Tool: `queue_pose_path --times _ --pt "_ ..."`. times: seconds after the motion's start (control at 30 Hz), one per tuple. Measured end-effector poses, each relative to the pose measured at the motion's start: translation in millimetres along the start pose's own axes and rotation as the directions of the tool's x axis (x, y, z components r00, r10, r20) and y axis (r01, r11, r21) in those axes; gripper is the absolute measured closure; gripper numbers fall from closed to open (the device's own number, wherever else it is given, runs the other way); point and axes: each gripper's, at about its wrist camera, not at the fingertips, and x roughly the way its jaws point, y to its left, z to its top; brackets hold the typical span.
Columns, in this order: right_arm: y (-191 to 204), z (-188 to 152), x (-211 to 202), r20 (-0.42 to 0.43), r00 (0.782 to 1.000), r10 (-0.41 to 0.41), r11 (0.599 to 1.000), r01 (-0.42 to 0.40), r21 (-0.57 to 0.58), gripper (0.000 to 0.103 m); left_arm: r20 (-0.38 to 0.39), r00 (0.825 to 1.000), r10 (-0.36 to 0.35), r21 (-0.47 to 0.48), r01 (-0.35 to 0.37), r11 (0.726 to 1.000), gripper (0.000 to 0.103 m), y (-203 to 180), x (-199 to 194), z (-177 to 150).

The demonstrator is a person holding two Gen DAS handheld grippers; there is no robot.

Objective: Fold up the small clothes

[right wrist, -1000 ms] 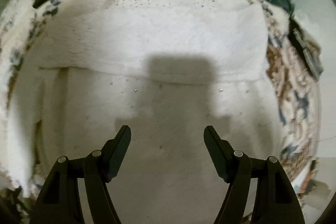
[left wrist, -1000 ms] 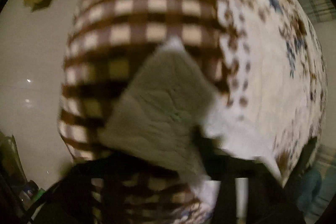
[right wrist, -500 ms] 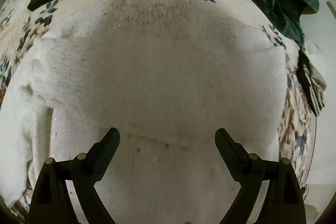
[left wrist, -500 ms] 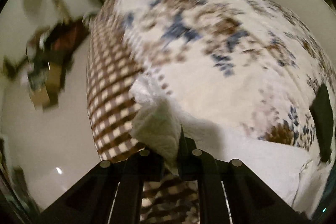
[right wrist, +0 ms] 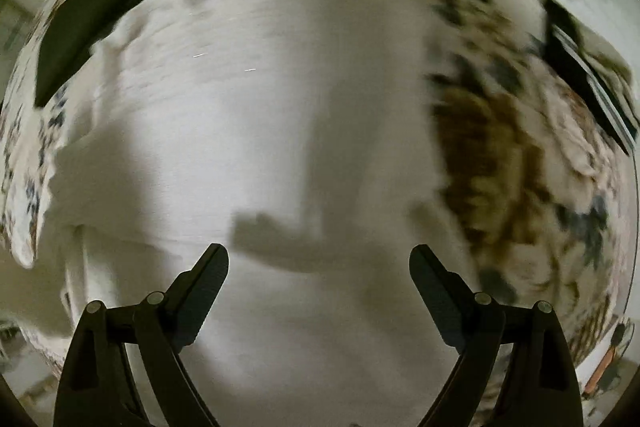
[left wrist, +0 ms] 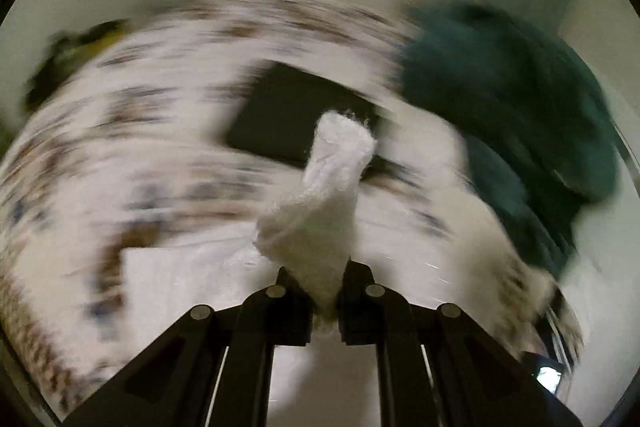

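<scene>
- Two grippers in play. Left gripper (left wrist: 323,289): jaws pressed together, pinching a bunch of the white fluffy garment (left wrist: 326,203); the pinched bit sticks up fwd of the jaws.
- Right gripper (right wrist: 319,269): jaws spread wide, holding nothing, hanging over the white garment's body (right wrist: 256,131), which lies flat on the bed w/ floral cover (right wrist: 520,155).
- Other stuff on bed: flat black item (left wrist: 288,115) beyond the pinched bit; dark green cloth pile (left wrist: 512,115) to the right of it. Both near the white garment; touching or not, can't tell (heavy blur).
- Step in hand, prob.: a fold – left carries an edge or sleeve across the body. Which part is pinched, can't tell.
- Next move calls for: lay the pinched part down on the body w/ edges lined up, then let go; right is free to press the body or smooth the crease.
- Watch: fluffy knit is bulky, may spring back or bunch.
</scene>
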Motion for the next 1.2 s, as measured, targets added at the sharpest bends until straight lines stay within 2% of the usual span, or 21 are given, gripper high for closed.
queue_pose_path --times 0.1,0.17,0.3,0.33,0.37,0.43,0.47,0.5,0.57,0.63,0.7,0.73,0.83,0.87,0.9,0.93,1.0,1.07,1.13,1.17,1.2 --pt "-45 5 6 -0.022 1.0 0.005 0.998 -0.004 0.056 0.01 -0.089 0.992 -0.092 0.145 0.105 0.984 0.096 -89 36 -13" --pt "-72 7 9 -0.04 0.999 0.017 0.997 -0.014 0.082 0.01 -0.193 0.972 -0.132 0.212 0.173 0.962 0.095 -134 63 -29" --pt "-111 12 8 -0.047 0.997 0.058 0.994 -0.053 0.095 0.01 -0.321 0.93 -0.18 0.217 0.257 0.942 0.091 -175 96 -54" --pt "-118 13 5 -0.044 0.996 0.072 0.993 -0.068 0.096 0.01 -0.337 0.925 -0.178 0.215 0.259 0.942 0.078 -175 99 -57" --pt "-125 16 1 -0.037 0.995 0.092 0.991 -0.088 0.099 0.01 -0.342 0.924 -0.172 0.216 0.255 0.943 0.069 -168 99 -58" --pt "-138 23 -7 -0.023 0.991 0.13 0.986 -0.127 0.109 0.01 -0.328 0.93 -0.166 0.204 0.241 0.949 0.034 -149 96 -56" --pt "-143 27 -11 -0.017 0.989 0.148 0.983 -0.145 0.116 0.01 -0.309 0.941 -0.142 0.201 0.21 0.957 0.027 -125 91 -50" --pt "-146 32 -15 -0.013 0.986 0.167 0.978 -0.164 0.127 0.009 -0.296 0.948 -0.12 0.2 0.184 0.962 0.02 -120 89 -47" --pt "-148 45 -21 0.008 0.975 0.22 0.964 -0.219 0.151 0.009 -0.255 0.967 -0.024 0.184 0.073 0.98 0.02 -68 86 -32" --pt "-139 60 -25 0.031 0.959 0.282 0.948 -0.284 0.147 0.009 -0.233 0.969 0.079 0.166 -0.04 0.985 0.02 -16 91 -23" --pt "-123 82 -20 0.042 0.947 0.318 0.938 -0.321 0.133 0.009 -0.243 0.947 0.211 0.15 -0.178 0.972 0.02 41 108 -19" --pt "-119 91 -16 0.038 0.943 0.33 0.934 -0.332 0.133 0.009 -0.252 0.934 0.253 0.13 -0.226 0.965 0.02 65 116 -18" --pt "-92 120 19 -0.003 0.933 0.36 0.921 -0.355 0.164 0.013 -0.302 0.895 0.33 0.093 -0.317 0.944 0.02 122 150 -22" --pt "-87 125 29 -0.016 0.93 0.368 0.917 -0.36 0.173 0.022 -0.321 0.887 0.333 0.082 -0.324 0.942 0.02 136 161 -25" --pt "-81 127 39 -0.04 0.934 0.354 0.921 -0.341 0.189 0.066 -0.337 0.882 0.33 0.072 -0.326 0.943 0.02 146 172 -27" --pt "-75 129 49 -0.07 0.945 0.319 0.933 -0.299 0.202 0.087 -0.35 0.881 0.319 0.065 -0.317 0.946 0.017 151 180 -28" --pt "-69 127 65 -0.112 0.966 0.233 0.957 -0.208 0.2 0.087 -0.368 0.881 0.298 0.059 -0.297 0.953 0.008 160 194 -30" --pt "-62 125 73 -0.15 0.968 0.199 0.97 -0.173 0.173 0.084 -0.369 0.887 0.279 0.044 -0.283 0.958 0.006 165 199 -27" --pt "-57 125 63 -0.167 0.968 0.188 0.976 -0.166 0.14 0.06 -0.362 0.895 0.262 0.031 -0.27 0.962 0.006 166 191 -20" --pt "-56 125 53 -0.173 0.967 0.188 0.978 -0.169 0.121 0.055 -0.342 0.905 0.254 0.03 -0.259 0.965 0.006 164 181 -17" --pt "-55 125 39 -0.171 0.967 0.191 0.979 -0.176 0.099 0.044 -0.314 0.919 0.24 0.033 -0.242 0.97 0.006 159 167 -15"
